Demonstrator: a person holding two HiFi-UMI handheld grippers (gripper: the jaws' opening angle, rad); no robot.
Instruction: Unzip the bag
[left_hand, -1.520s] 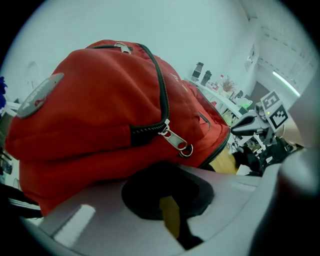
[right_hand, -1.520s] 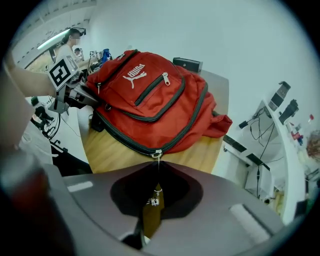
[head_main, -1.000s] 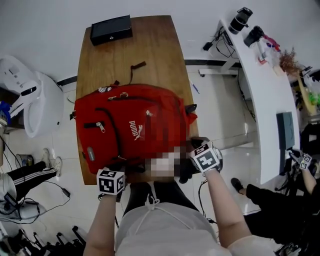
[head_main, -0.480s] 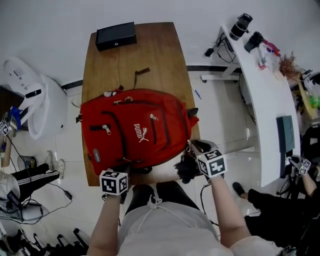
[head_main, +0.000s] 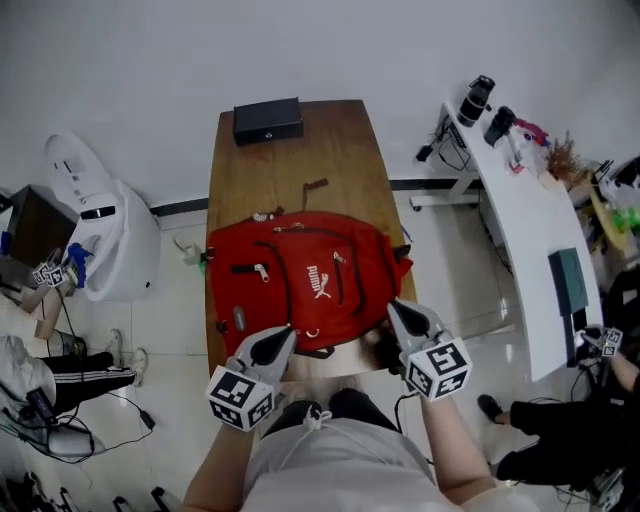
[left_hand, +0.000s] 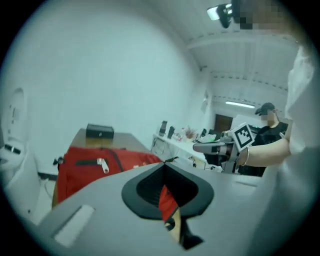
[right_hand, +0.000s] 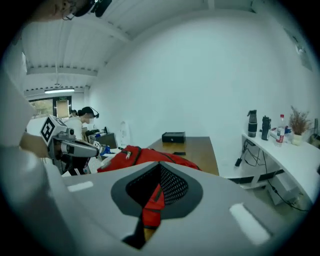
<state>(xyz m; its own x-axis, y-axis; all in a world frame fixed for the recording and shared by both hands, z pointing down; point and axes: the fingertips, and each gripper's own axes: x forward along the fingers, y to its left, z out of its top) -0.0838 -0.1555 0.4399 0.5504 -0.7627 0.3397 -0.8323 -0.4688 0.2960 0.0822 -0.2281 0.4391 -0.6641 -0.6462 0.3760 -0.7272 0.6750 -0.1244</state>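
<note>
Wooden counter (head_main: 330, 150) carries a red bag (head_main: 300, 275). Left gripper (head_main: 283, 336) and right gripper (head_main: 397, 310) hover at its near edge, jaws closed narrow.

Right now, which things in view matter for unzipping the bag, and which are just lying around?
For the job:
red backpack, flat on the wooden table
left gripper and right gripper, both at the bag's near edge

Lying about:
black box at the table's far end
small dark strap on the wood beyond the bag
bottles on the white side desk
</note>
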